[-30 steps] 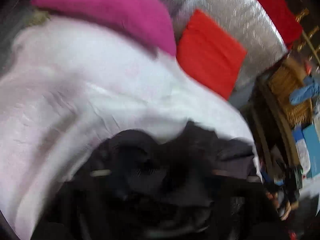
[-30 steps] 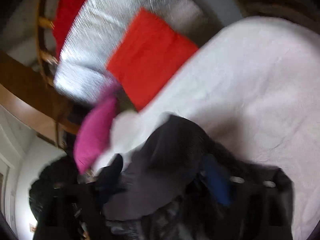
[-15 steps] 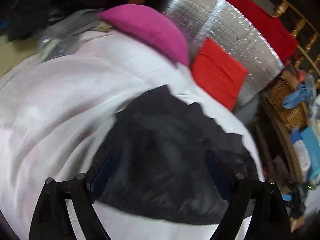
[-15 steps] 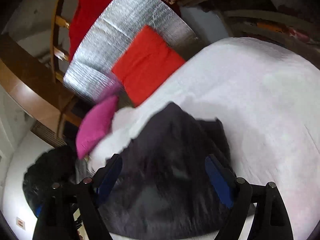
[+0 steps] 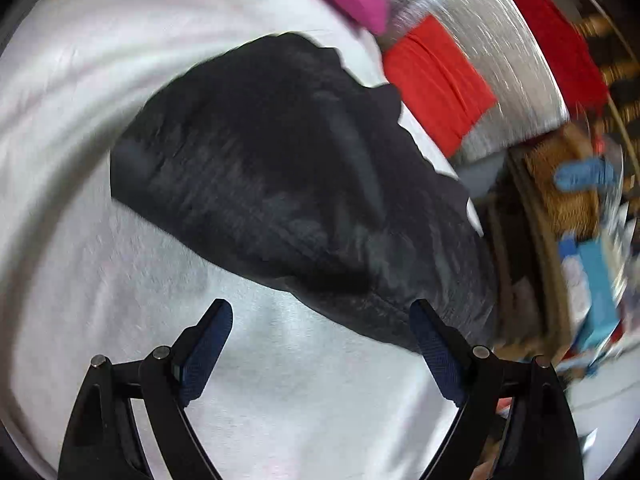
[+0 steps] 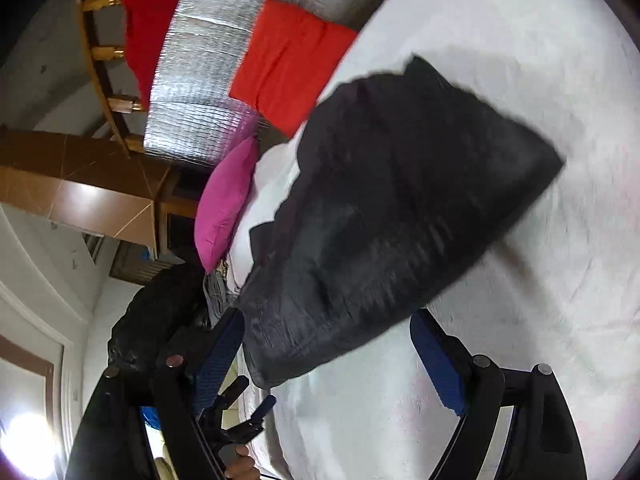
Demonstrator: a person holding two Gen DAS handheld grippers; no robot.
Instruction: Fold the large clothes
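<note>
Black garment (image 5: pixel 288 184) is lying folded ahead of both jaws; we are holding left gripper (image 5: pixel 322 344) and right gripper (image 6: pixel 328 356) spread, empty; folding appears nearly complete.

One black garment (image 5: pixel 304 184) is seen lying on one white bed sheet (image 5: pixel 280 400). Beyond the black garment, one magenta pillow (image 6: pixel 226 204) and one folded red cloth (image 6: pixel 288 68) are counted, the latter on one silver quilted mat (image 6: pixel 208 76). A second red cloth (image 6: pixel 150 20) is draped farther off. Two grippers are counted: the left gripper (image 5: pixel 322 344) and the right gripper (image 6: pixel 326 356), each with two blue-padded fingers (image 5: pixel 206 350) held apart.
</note>
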